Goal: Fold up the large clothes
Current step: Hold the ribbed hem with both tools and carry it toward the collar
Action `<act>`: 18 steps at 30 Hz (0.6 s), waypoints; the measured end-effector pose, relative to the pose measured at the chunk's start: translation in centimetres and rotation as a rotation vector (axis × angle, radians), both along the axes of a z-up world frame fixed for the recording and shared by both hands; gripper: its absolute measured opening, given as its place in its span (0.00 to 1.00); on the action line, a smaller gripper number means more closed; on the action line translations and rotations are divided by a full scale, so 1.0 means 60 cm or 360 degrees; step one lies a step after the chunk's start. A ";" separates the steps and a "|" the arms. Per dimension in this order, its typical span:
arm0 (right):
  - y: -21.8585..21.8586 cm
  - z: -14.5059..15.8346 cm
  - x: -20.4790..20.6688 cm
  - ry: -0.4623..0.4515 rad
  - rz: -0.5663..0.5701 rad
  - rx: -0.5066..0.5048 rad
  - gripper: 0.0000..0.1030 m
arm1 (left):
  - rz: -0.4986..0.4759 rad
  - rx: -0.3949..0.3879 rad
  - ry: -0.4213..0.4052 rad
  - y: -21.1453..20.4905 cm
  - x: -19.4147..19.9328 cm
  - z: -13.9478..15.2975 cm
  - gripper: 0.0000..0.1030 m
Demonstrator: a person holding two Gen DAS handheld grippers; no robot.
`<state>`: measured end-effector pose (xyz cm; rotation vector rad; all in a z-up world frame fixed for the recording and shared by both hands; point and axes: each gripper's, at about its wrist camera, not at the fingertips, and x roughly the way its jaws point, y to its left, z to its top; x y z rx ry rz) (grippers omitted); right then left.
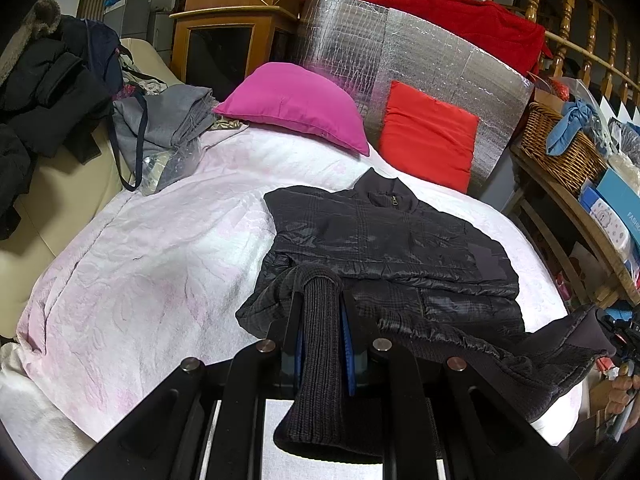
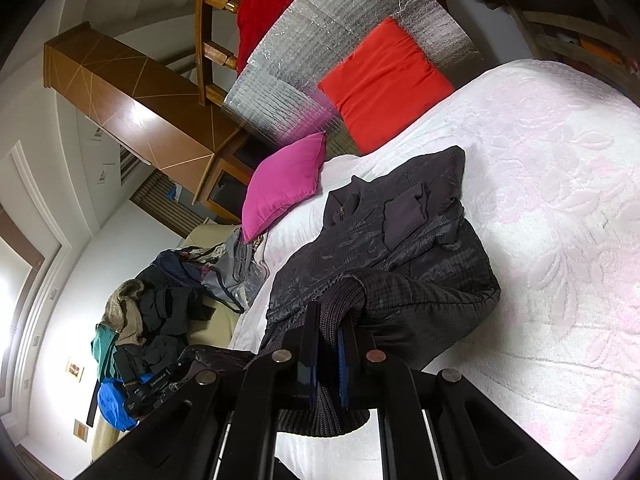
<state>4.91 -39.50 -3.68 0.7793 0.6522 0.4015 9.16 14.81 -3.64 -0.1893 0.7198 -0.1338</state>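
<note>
A dark quilted jacket (image 1: 384, 236) lies front-up on the bed, collar and zip toward the pillows, sleeves folded across the chest. My left gripper (image 1: 320, 312) is shut on the jacket's ribbed knit hem at the near left corner. My right gripper (image 2: 330, 320) is shut on the ribbed hem at the other corner; it also shows at the far right of the left wrist view (image 1: 616, 332). The hem is lifted off the bed between the two grippers. In the right wrist view the jacket (image 2: 384, 240) runs away from the gripper toward the pillows.
The bed has a white-pink bedspread (image 1: 152, 264). A magenta pillow (image 1: 296, 106) and a red pillow (image 1: 430, 134) lie at its head against a silver foil panel (image 1: 420, 60). A pile of clothes (image 1: 48, 92) sits on the left sofa. A wicker basket (image 1: 560, 148) stands on a right shelf.
</note>
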 end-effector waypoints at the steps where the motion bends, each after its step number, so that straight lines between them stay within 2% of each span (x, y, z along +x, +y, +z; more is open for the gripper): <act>1: 0.000 0.000 -0.001 0.0001 -0.0001 0.0002 0.08 | 0.0001 0.0000 -0.0001 0.000 0.000 0.000 0.16; 18: 0.000 0.025 0.023 -0.0020 0.0000 -0.0063 0.07 | -0.0032 0.0020 -0.0031 -0.004 0.025 0.012 0.16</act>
